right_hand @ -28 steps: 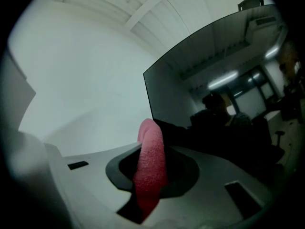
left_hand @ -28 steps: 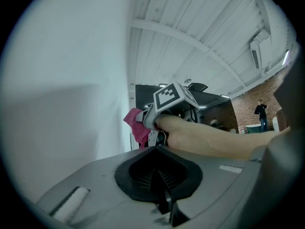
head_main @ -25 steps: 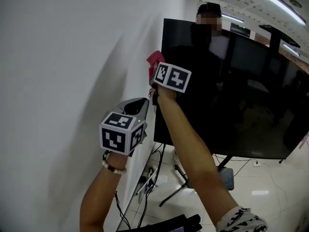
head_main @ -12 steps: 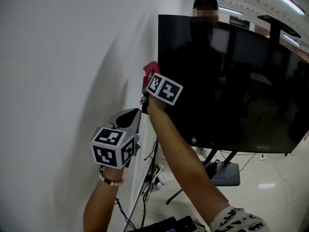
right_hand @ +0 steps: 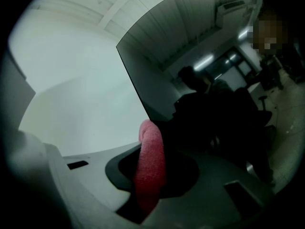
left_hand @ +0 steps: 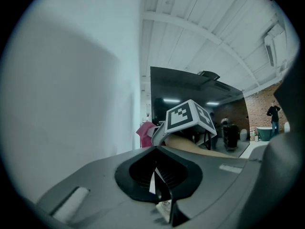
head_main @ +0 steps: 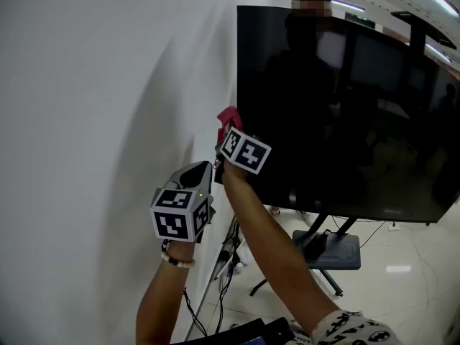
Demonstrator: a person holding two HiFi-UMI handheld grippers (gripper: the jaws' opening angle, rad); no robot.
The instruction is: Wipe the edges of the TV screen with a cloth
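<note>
A large black TV screen (head_main: 338,106) stands on a stand beside a white wall. My right gripper (head_main: 226,129) is shut on a pink cloth (head_main: 228,118) and holds it against the screen's left edge, about halfway down. In the right gripper view the pink cloth (right_hand: 150,166) fills the gap between the jaws and touches the dark screen edge (right_hand: 136,87). My left gripper (head_main: 201,172) hangs lower and to the left, near the wall, with its jaws closed on nothing. The left gripper view shows the right gripper's marker cube (left_hand: 188,118) and the cloth (left_hand: 145,133) ahead.
The white wall (head_main: 93,121) fills the left side, close to the TV's edge. Below the screen are the stand's legs and base (head_main: 334,249), with cables (head_main: 219,279) hanging down to a tiled floor. A person's reflection shows in the screen.
The right gripper with the cloth has slid down the TV's left edge. The left gripper has stayed low beside the wall.
</note>
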